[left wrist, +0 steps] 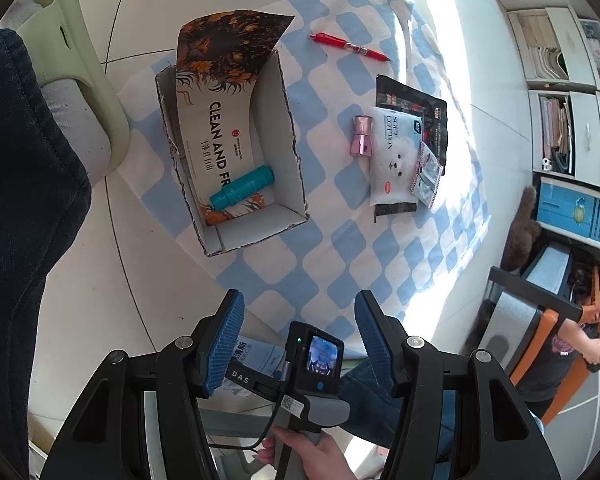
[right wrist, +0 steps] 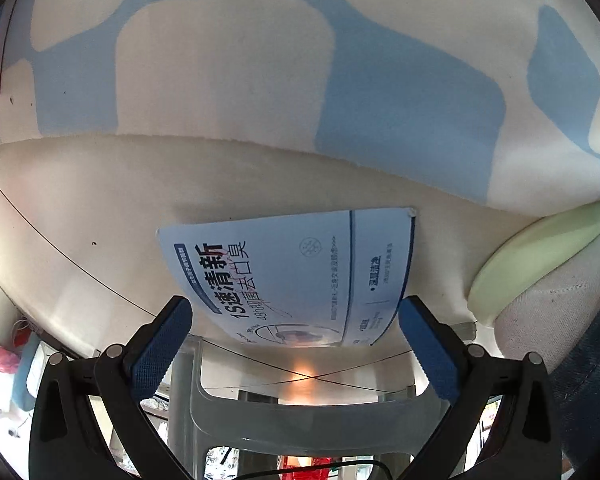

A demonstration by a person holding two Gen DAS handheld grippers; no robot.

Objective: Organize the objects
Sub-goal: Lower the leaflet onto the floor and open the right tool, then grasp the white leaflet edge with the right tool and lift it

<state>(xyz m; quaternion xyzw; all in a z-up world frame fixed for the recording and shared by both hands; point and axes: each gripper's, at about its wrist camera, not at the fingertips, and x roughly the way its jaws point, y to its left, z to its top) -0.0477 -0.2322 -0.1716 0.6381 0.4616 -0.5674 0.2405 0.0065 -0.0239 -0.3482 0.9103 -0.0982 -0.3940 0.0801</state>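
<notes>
Left view: left claw hangs wide apart, empty. Ahead-left, cardboard box printed "CLEAN AND FR…" w/ teal tube inside. Ahead-right on the checked cloth: "SOFT COTTON" pack, pink bottle, red pen farther off.

Right view: right claw apart, straddling a blue-white carton, "15" legible. Prob. best to go lower, centre, then squeeze gently.

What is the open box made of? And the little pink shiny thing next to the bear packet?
The box looks like cardboard: its torn rims show a wavy corrugated edge, and the walls are matte white. The pink thing looks like shiny metal or metallic-coated plastic, since it gleams in the light; I can't tell which.
</notes>
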